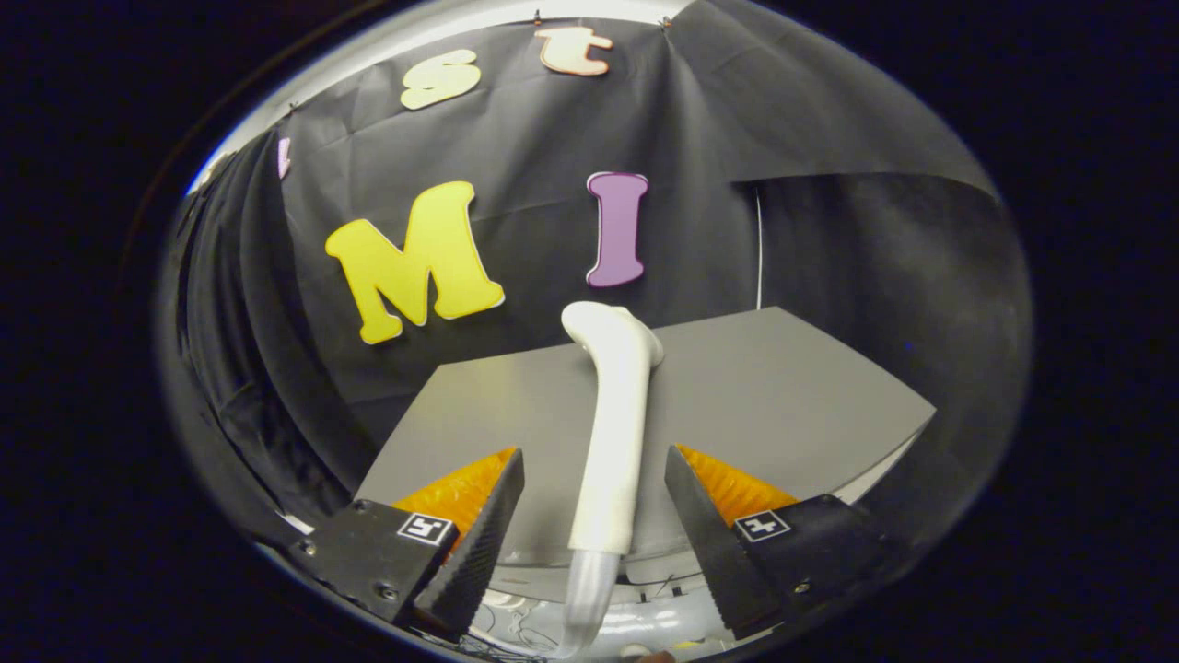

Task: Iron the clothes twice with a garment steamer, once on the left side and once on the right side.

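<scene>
White garment steamer (612, 433) standing upright between the fingers of the gripper (594, 516), jaws spread wide and touching nothing, grey table (783, 387) beyond, black cloth wall (829, 239) behind.

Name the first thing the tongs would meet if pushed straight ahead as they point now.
Probably the white steamer. It stands between the open tongs, untouched by either finger, so its handle would slide deeper between them. Beyond it lies the grey table, though depth is hard to judge.
</scene>
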Motion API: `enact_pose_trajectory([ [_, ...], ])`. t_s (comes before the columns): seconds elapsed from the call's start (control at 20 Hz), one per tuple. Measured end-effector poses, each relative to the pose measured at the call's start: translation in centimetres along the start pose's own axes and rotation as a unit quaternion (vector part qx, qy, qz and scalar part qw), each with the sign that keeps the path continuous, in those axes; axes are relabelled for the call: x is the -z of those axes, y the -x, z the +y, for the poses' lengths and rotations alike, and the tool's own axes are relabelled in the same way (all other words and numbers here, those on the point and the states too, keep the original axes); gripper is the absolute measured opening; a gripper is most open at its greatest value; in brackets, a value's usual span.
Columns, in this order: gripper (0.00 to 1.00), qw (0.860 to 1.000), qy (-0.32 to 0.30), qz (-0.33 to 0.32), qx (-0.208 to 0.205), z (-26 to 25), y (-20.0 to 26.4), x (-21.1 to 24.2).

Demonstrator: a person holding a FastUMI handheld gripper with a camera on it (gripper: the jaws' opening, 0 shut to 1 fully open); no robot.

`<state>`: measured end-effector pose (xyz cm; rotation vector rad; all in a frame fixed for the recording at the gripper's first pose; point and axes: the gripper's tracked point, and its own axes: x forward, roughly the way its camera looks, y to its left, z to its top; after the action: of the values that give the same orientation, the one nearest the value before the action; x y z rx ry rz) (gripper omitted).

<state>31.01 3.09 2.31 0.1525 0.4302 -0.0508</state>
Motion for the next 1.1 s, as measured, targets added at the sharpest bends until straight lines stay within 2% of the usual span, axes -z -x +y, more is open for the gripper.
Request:
enact_pose_trajectory([
  [0.2, 0.92, 1.0, 0.0, 0.025, 0.014, -0.6, -2.5, -0.8],
  [0.25, 0.86, 0.999, 0.002, 0.029, 0.019, -0.8, -2.8, -0.9],
  [0.45, 0.75, 0.998, 0.009, 0.055, 0.03, -1.2, -3.6, -0.2],
  [0.75, 0.7, 0.994, 0.025, 0.091, 0.062, -1.5, -4.4, 1.2],
  [0.85, 0.61, 0.993, 0.027, 0.091, 0.075, -1.6, -4.4, 1.0],
  [0.9, 0.58, 0.993, 0.021, 0.091, 0.065, -1.0, -4.3, 1.0],
  [1.0, 0.43, 0.993, 0.024, 0.089, 0.073, -1.2, -4.5, 1.1],
  [1.1, 0.4, 0.994, 0.014, 0.081, 0.066, -1.0, -4.7, 0.9],
])
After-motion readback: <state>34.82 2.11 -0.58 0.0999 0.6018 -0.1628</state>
